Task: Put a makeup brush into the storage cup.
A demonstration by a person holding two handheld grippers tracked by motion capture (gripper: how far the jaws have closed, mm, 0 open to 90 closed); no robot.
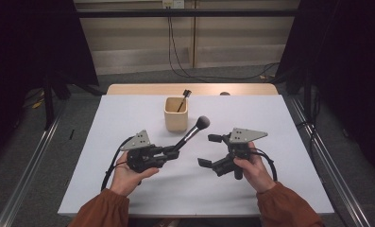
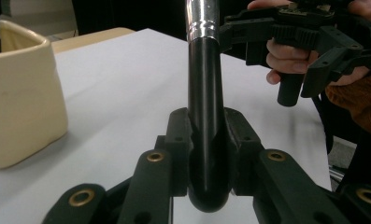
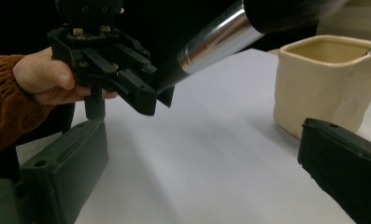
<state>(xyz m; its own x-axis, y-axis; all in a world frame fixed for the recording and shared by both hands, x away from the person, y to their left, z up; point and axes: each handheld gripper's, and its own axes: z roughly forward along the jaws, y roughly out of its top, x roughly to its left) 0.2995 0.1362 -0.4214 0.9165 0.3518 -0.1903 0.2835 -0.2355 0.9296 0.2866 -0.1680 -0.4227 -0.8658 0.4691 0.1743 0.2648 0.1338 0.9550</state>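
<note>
your left gripper (image 1: 172, 152) is clamped on the black-handled, silver-ferruled makeup brush (image 1: 191, 133) held above the table, your right gripper (image 1: 211, 150) gapes empty beside it, so dropping it into the cream ceramic cup (image 1: 175, 115) beyond, already holding one thin brush (image 1: 183, 98), seems left.

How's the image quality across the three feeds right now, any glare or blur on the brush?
High view: dim, dark at both sides, brush sharp. Left gripper view: glare on the silver ferrule, cup slightly soft. Right gripper view: bristles blurred at the top edge, its own jaws out of focus, left gripper clear.
</note>
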